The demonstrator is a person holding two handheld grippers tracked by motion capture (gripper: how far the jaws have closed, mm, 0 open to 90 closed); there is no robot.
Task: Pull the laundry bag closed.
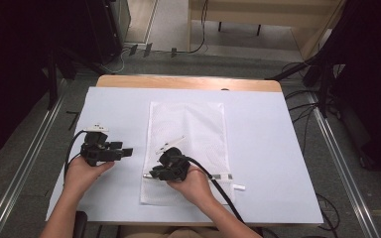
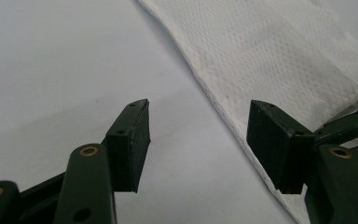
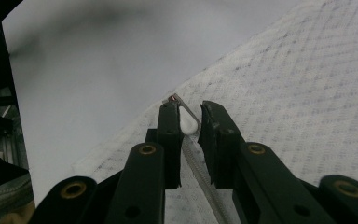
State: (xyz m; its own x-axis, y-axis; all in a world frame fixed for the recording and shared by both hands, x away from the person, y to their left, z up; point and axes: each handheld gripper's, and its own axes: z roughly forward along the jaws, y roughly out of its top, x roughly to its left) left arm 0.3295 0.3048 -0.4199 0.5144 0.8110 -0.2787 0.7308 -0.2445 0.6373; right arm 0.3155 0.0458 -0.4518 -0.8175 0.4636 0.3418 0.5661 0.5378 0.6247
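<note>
A: What does the bag look like?

B: The mesh bag (image 1: pixel 188 144) is white, flat and netted, lying lengthwise in the middle of the frame on the white table cover (image 1: pixel 268 148). A zipper (image 3: pixel 200 172) runs along its near end, with a white pull tab (image 3: pixel 186 122) at the tip.

A: Anything inside it?

B: I cannot tell; it lies flat.

A: And the grippers?

B: The right gripper (image 1: pixel 155 173) sits at the bag's lower left edge, its jaws nearly together around the pull tab; whether they press on it I cannot tell. The left gripper (image 1: pixel 127 152) rests at centre left, just beside the bag, jaws apart with nothing between them.

A: Room to move?

B: Bare cover spreads on both sides of the bag, wider at the right of the frame.
</note>
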